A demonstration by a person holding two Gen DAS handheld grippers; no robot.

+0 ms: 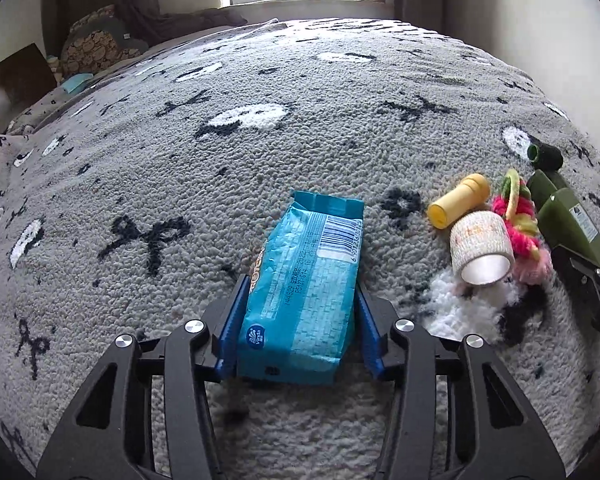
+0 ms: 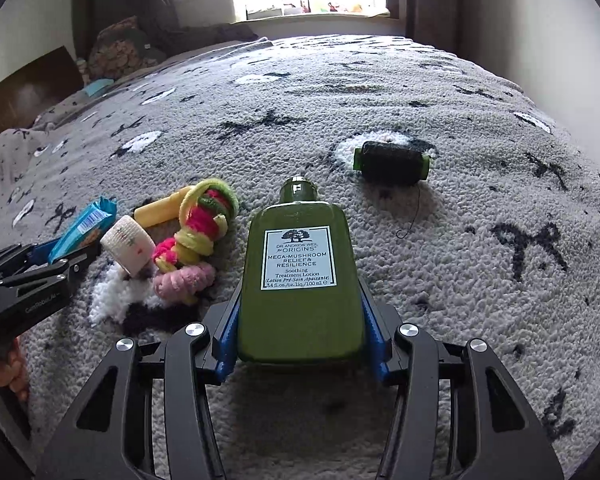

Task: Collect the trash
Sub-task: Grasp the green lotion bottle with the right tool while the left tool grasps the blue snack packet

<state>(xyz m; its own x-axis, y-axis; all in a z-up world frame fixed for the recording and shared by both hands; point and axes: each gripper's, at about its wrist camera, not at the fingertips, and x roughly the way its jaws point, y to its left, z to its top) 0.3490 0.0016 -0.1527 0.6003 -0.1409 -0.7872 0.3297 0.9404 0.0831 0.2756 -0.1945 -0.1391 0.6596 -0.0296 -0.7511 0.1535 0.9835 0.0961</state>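
Jaws clenched: left gripper [image 1: 300, 320] on crinkly blue packet [image 1: 306, 280], right gripper [image 2: 300, 316] on smooth green bottle [image 2: 300, 280].

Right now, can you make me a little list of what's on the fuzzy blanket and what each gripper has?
surface: grey blanket with black and white patterns
left gripper: closed on the blue pack
right gripper: closed on the green bottle, label up
between them: yellow tube, white roll, hair ties
farther back: dark spool, loose thread trailing
bin: none in view
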